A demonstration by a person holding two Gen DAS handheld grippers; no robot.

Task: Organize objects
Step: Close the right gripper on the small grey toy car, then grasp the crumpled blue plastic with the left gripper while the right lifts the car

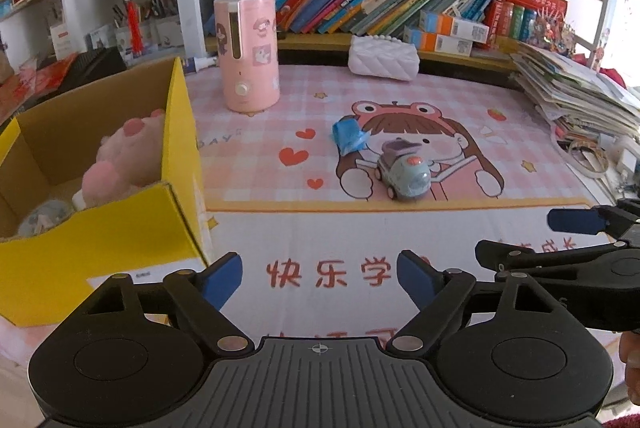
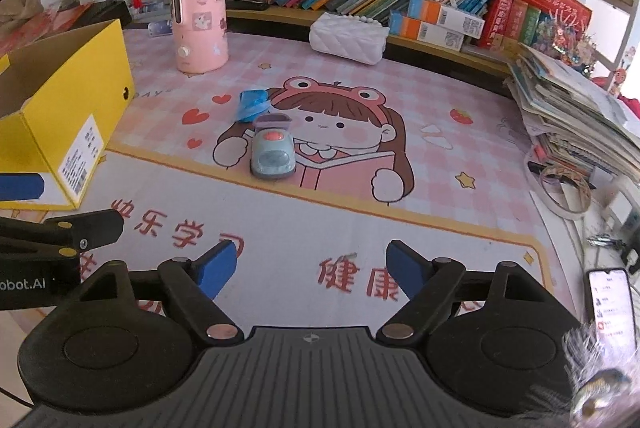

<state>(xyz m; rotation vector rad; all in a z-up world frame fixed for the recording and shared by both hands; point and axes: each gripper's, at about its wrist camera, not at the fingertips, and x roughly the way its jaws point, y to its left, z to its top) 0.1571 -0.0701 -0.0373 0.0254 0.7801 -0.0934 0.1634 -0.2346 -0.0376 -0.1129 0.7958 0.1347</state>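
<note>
- Both tongs, left [image 1: 320, 278] and right [image 2: 310, 268], gape empty.
- Car [image 2: 273, 155] sits at twelve o'clock; straddle its sides squarely.
- Then carry it to the box [image 1: 176, 163], ten o'clock.

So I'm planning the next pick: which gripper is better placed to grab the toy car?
Probably right: the toy car lies nearly straight ahead of the open right gripper, whereas it sits off-centre from the left gripper.
</note>
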